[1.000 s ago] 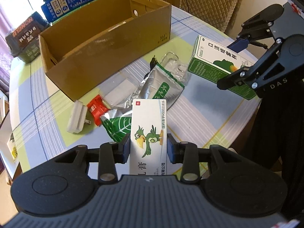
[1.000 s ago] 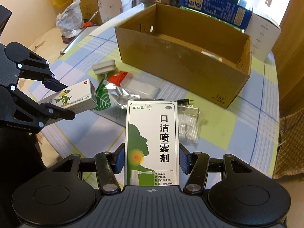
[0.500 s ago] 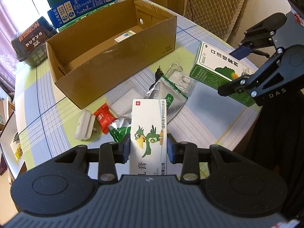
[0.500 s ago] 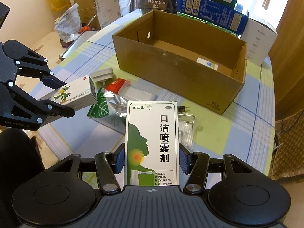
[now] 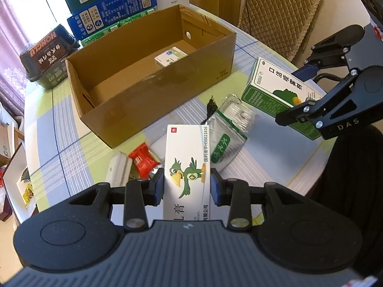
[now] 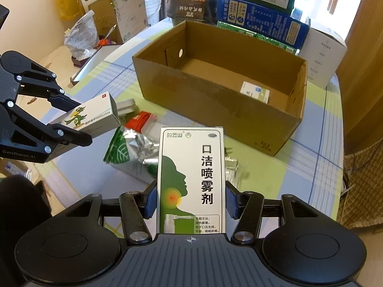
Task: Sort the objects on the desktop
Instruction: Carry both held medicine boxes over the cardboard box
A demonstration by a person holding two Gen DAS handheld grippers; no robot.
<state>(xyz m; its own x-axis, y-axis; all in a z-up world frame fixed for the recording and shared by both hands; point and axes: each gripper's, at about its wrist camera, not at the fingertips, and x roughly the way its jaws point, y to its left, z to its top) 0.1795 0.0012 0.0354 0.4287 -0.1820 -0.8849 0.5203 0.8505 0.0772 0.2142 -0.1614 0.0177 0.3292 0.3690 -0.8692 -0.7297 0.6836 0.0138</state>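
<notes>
Open-topped cardboard box (image 5: 153, 91) nearly bare inside; packets (image 5: 225, 141) clutter its front.

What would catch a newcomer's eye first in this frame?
Two medicine cartons held up over the table: the left tongs clamp a white box with a green bird, the right tongs a green-and-white spray box. Behind them an open cardboard box holds one small packet.

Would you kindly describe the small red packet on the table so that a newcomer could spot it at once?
Start at the large open brown cardboard box on the checked tablecloth. Just in front of its near corner lies a cluster of small items; the small red foil packet sits between a white ribbed plastic block and a crumpled silver-and-green foil pouch. It is the only red thing in that cluster.
</notes>
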